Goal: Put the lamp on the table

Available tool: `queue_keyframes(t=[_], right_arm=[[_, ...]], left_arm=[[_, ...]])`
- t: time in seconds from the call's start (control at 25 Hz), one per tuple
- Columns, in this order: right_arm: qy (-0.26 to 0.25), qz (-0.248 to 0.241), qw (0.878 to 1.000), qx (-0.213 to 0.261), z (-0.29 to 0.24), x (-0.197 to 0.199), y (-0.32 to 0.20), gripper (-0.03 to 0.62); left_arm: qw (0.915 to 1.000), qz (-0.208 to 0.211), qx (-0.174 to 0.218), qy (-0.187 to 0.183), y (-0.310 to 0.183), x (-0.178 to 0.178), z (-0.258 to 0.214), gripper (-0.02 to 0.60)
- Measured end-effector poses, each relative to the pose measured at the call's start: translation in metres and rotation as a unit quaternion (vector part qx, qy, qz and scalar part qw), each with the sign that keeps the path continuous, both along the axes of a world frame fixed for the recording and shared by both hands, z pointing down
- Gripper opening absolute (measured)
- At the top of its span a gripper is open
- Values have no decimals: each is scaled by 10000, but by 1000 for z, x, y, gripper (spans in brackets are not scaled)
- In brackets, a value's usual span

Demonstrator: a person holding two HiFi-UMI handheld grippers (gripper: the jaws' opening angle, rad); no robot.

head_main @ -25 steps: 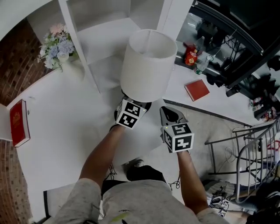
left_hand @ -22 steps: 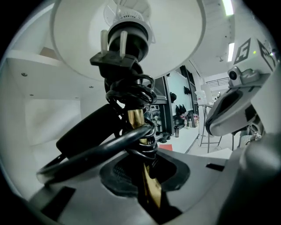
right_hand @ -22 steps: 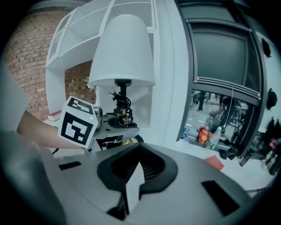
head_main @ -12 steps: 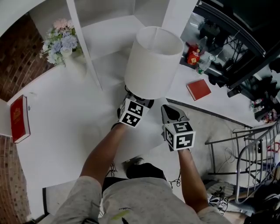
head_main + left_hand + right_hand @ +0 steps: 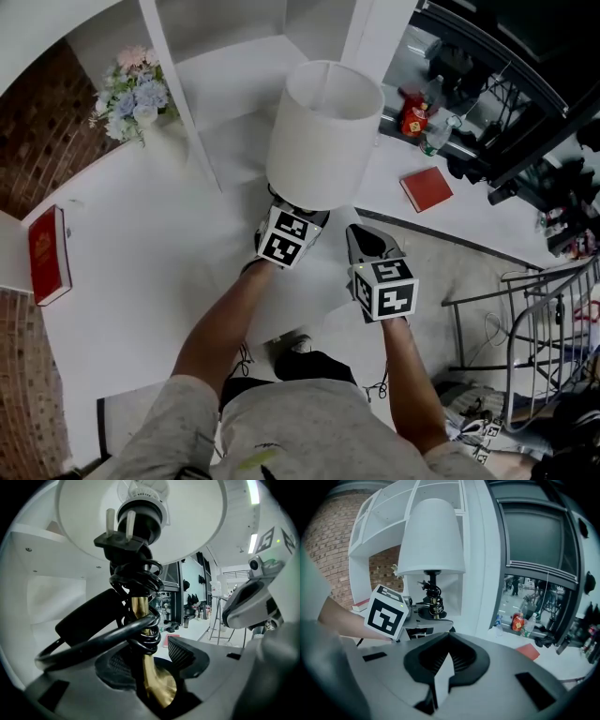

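Nearest, short of the lamp [image 5: 323, 131] and to its right, the right tool [image 5: 364, 246] hangs with its jaws pressed together and nothing between them. It is just beside the left tool [image 5: 150, 662] and apart from the lamp.

The left tool reaches in under the shade. Its jaws are opening, with the lamp's brass stem [image 5: 139, 611] upright between them and the right pad [image 5: 180, 651] clear of it. A black cord [image 5: 93, 644] is coiled round the stem, and its plug [image 5: 119, 541] sits just below the shade.

The lamp stands upright over the white bench [image 5: 141, 244]; its foot is hidden by the tool.

A red book [image 5: 427, 189] lies right of the lamp, and another red book [image 5: 45, 255] lies well off to its left. Behind the lamp rises a white shelf unit [image 5: 234, 56], with flowers [image 5: 131, 98] far to the left.
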State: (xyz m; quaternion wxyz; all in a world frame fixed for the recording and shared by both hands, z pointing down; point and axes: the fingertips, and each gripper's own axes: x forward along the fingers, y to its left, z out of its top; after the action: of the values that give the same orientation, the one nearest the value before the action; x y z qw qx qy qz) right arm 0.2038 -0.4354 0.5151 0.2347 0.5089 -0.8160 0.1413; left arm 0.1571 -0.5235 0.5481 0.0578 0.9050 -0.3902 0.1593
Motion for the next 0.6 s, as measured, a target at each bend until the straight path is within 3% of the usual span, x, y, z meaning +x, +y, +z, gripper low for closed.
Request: queue_keyframes(t=[0.2,0.6], right_arm=[[-32,28,10000,-22,-12,1,5,3],[-78,15,10000,-20,-31,6,5,3]], left_arm=[[9997,-33,-240,-66,3,-1,2,239],[9985,-228,-472,-141,8,-7,1,245]])
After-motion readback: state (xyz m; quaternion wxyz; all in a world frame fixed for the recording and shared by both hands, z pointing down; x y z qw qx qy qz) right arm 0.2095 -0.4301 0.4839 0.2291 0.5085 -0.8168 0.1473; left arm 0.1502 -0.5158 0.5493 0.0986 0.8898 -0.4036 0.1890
